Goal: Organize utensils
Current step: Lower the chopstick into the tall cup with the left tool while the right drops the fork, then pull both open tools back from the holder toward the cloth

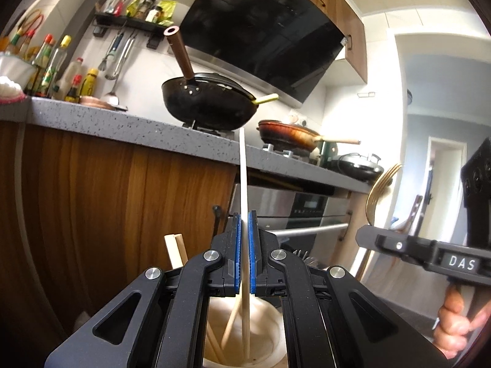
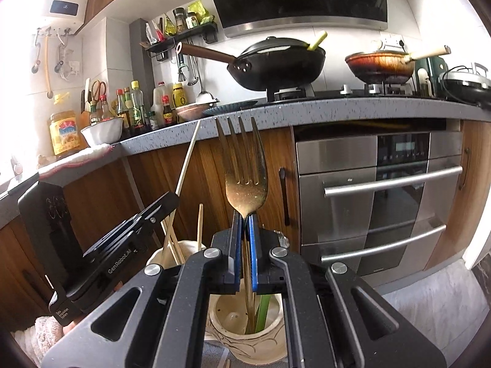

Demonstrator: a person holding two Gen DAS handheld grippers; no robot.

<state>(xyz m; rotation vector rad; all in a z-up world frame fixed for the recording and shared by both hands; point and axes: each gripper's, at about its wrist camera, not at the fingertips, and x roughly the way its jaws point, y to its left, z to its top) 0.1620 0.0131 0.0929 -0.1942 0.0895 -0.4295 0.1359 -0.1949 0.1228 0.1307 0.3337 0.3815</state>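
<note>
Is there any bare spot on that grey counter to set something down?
The countertop shows a bare strip along its front edge, between the blue plate and the brown pan. The left end is crowded with sauce bottles and bowls; the black wok fills the burner.

Your left gripper (image 1: 244, 245) and right gripper (image 2: 244, 245) are matte black, with blue finger pads (image 1: 236, 251), silver screws and white "DAS" lettering at the frame's right.

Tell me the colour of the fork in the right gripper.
Gold, slightly tarnished fork; clearest in the right wrist view.
</note>
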